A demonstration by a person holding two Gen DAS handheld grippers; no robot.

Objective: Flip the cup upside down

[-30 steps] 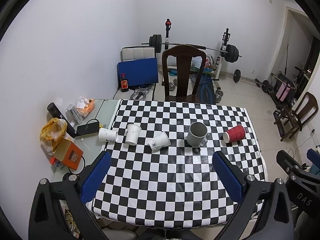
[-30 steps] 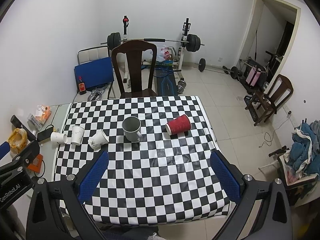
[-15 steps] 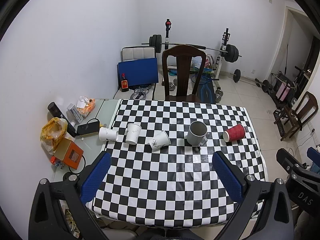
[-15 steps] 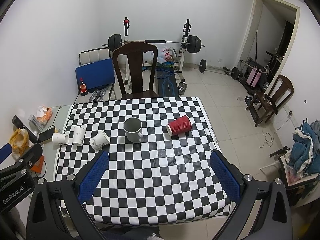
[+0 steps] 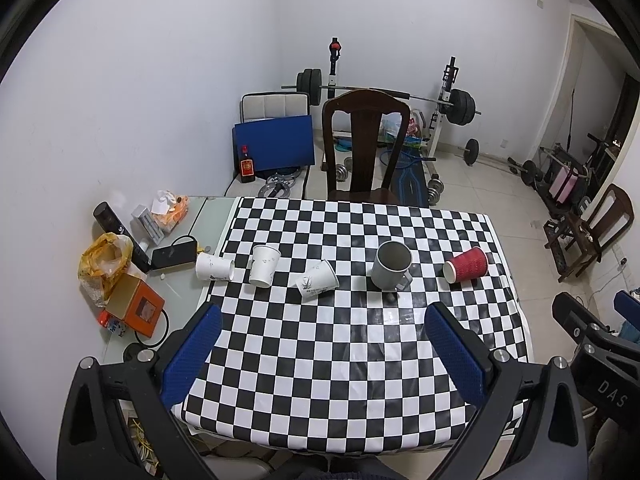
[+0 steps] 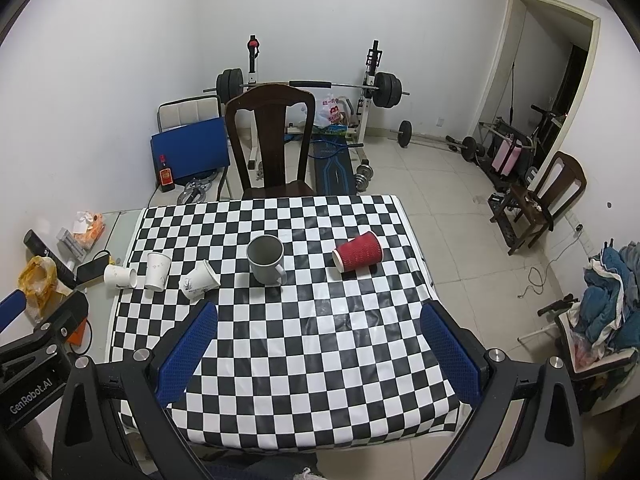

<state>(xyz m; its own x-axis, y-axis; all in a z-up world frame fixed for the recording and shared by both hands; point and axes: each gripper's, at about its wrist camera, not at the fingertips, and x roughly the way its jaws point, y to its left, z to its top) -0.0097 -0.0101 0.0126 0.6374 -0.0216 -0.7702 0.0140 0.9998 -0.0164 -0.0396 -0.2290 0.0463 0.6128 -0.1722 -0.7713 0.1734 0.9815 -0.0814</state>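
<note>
Both tools, left tool (image 5: 320,344) and right tool (image 6: 318,340), hang at the bottom of the frame with jaws wide apart, empty, probably ready to approach. Beyond, at the middle of the counter (image 5: 340,380), 5 cups stand in a row: the grey mug (image 5: 391,265) is upright, so it likely needs flipping.

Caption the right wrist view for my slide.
Open right claw above checkered table with grey ceramic mug and red paper cup.
</note>
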